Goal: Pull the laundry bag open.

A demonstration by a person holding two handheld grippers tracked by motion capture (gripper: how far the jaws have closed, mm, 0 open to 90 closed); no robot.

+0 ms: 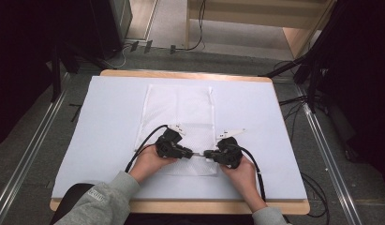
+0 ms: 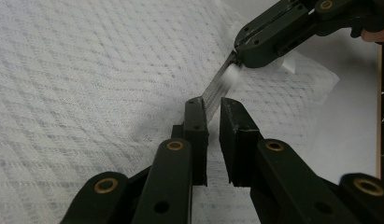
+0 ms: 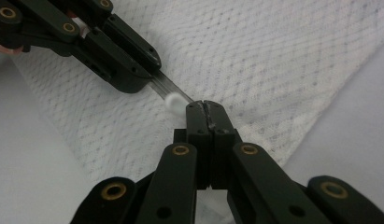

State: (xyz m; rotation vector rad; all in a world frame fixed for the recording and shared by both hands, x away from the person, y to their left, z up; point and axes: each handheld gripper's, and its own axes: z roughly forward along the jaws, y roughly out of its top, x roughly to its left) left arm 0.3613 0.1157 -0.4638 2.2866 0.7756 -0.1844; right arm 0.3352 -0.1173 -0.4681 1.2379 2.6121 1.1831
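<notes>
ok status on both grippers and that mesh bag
Right gripper shut on thin grey strip. Left gripper slightly open around it. White mesh bag flat on table. Nothing obstructing.

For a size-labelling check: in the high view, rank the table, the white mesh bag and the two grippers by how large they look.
1. Table, largest.
2. White mesh bag.
3. Left gripper and right gripper: they look about alike, so no ranking between them.
</notes>
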